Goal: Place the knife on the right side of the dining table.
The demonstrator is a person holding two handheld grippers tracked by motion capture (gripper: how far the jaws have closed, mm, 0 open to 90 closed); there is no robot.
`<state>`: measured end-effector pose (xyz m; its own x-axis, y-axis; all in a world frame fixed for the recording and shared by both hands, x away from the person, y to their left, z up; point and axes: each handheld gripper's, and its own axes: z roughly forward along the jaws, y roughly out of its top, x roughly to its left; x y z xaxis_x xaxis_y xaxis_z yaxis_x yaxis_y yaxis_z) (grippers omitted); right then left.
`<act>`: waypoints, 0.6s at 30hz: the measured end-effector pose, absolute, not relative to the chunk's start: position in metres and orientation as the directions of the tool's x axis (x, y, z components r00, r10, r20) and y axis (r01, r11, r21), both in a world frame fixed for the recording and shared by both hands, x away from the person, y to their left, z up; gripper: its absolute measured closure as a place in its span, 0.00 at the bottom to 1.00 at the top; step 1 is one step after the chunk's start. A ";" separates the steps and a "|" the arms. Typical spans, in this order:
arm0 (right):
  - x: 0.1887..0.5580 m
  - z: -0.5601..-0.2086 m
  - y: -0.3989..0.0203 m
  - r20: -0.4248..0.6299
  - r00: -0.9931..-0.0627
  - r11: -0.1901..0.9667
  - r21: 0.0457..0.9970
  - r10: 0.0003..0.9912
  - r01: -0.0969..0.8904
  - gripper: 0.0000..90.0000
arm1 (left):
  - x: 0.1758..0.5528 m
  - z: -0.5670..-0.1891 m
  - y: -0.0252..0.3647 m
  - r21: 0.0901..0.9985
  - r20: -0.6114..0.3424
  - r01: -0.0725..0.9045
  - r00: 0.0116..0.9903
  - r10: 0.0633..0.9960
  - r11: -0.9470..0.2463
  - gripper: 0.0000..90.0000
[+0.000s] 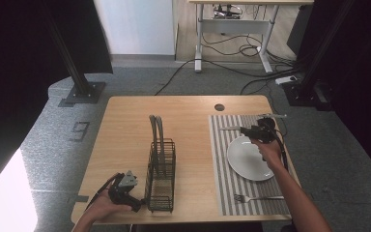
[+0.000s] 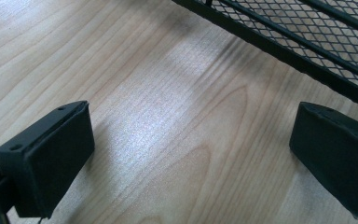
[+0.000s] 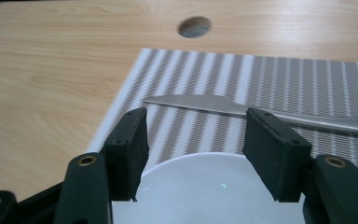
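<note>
Right gripper (image 3: 193, 154) jaws apart, empty, over plate (image 3: 205, 186) rim; knife (image 3: 200, 103) just beyond on striped mat (image 3: 279, 74) looks thin, stiff, slippery, so grip handle; left gripper (image 2: 191, 154) wide, idle beside mesh caddy (image 1: 161, 174)

On the light wooden table (image 1: 125, 140), a black wire-mesh caddy (image 1: 161, 175) stands near the middle, and a grey striped placemat (image 1: 222, 159) lies to its right. A round white plate (image 1: 246, 159) sits on the mat, with a silver knife (image 3: 242, 109) on the mat behind it and a silver fork (image 1: 258, 197) before it. The left gripper (image 1: 134, 203) lies on the table just left of the caddy's near end, and the right gripper (image 1: 247, 130) hangs above the plate's far rim.
</note>
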<state>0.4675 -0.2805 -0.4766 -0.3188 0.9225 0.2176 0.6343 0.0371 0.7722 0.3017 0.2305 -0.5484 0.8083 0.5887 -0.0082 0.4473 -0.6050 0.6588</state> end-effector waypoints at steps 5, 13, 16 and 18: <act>0.447 -0.473 -0.265 0.267 -0.376 0.034 0.775 0.887 0.631 0.45 | 0.302 -0.548 0.230 0.659 -0.008 0.448 0.808 0.589 -0.605 0.00; 0.408 -0.472 -0.237 0.283 -0.476 0.073 0.796 0.833 0.601 0.44 | 0.301 -0.548 0.230 0.659 -0.009 0.449 0.806 0.591 -0.603 0.00; 0.387 -0.479 -0.225 0.282 -0.516 0.110 0.789 0.809 0.604 0.44 | 0.301 -0.548 0.230 0.659 -0.009 0.450 0.806 0.592 -0.602 0.00; 0.383 -0.482 -0.222 0.279 -0.528 0.124 0.788 0.802 0.604 0.44 | 0.301 -0.549 0.230 0.659 -0.009 0.450 0.805 0.593 -0.602 0.00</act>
